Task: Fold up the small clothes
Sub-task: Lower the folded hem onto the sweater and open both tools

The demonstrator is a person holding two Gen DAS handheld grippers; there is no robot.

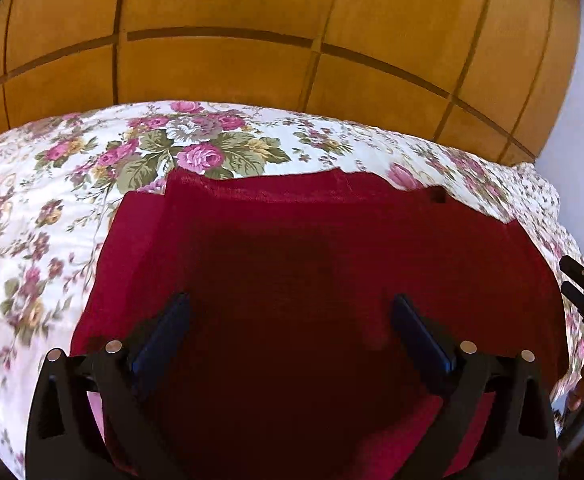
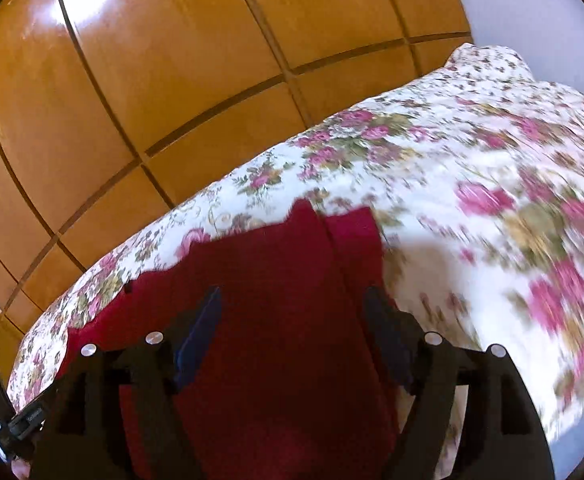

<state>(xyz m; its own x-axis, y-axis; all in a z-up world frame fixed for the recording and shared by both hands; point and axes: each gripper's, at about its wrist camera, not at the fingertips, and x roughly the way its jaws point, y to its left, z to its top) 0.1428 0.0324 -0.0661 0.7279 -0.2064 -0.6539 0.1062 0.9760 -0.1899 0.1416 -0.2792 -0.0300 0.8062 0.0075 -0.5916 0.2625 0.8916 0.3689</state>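
The red garment (image 1: 332,248) lies on the floral bed (image 1: 31,216), apparently with at least one fold already in, since layered edges show at its far side. The left gripper (image 1: 292,308) and right gripper (image 2: 292,300) hover over it with fingers wide apart, holding nothing; I judge further folds remain.

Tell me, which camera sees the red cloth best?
The left wrist view. There the red cloth spreads wide across the flowery bedspread, with its far edge and both sides showing. The right wrist view shows only a narrower part of it, at a slant, and that picture is blurrier.
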